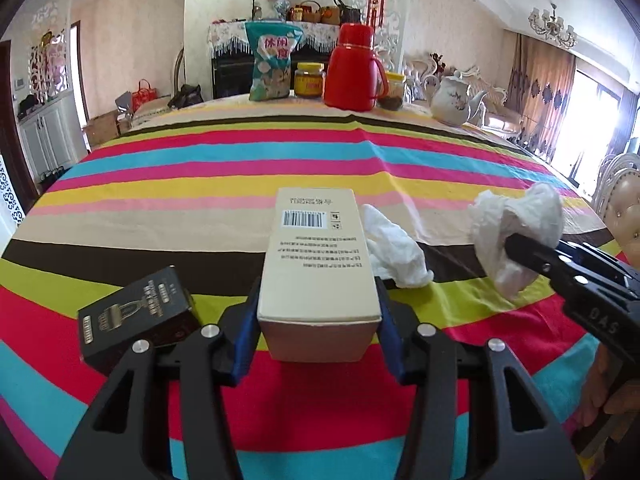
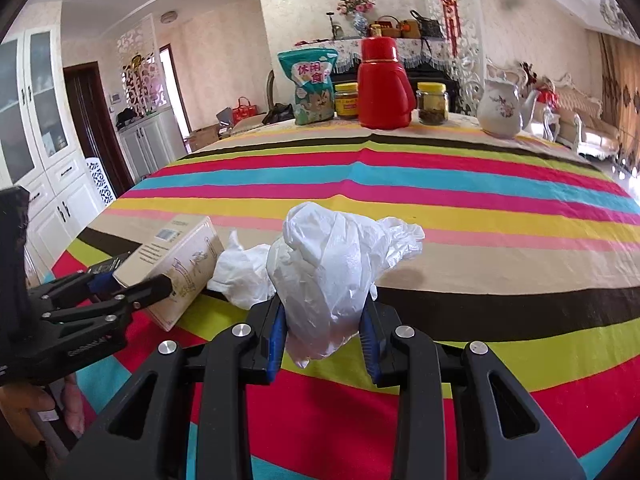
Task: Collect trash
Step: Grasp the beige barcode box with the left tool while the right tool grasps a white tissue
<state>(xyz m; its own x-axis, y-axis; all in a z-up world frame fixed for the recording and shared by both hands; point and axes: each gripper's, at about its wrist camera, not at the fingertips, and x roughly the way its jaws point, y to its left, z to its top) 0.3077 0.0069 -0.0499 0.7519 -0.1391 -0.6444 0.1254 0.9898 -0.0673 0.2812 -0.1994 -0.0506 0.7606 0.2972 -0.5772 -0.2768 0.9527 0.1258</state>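
A cream carton (image 1: 316, 248) with a barcode lies on the striped tablecloth (image 1: 200, 184). My left gripper (image 1: 318, 308) is shut on it, its blue pads pressing the carton's two long sides. From the right wrist view the same carton (image 2: 180, 256) sits in the left gripper (image 2: 132, 288) at the left. My right gripper (image 2: 324, 320) is shut on a crumpled white plastic bag (image 2: 332, 264), which bulges above the jaws. In the left wrist view that bag (image 1: 516, 220) and the right gripper (image 1: 520, 252) hang at the right. A crumpled white tissue (image 1: 394, 248) lies between carton and bag.
A black box (image 1: 136, 316) lies left of the carton. At the table's far edge stand a snack bag (image 1: 272, 64), a red thermos (image 1: 352, 68), two yellow-lidded jars and a white teapot (image 1: 452, 96). A chair back (image 1: 624, 208) rises at the right edge.
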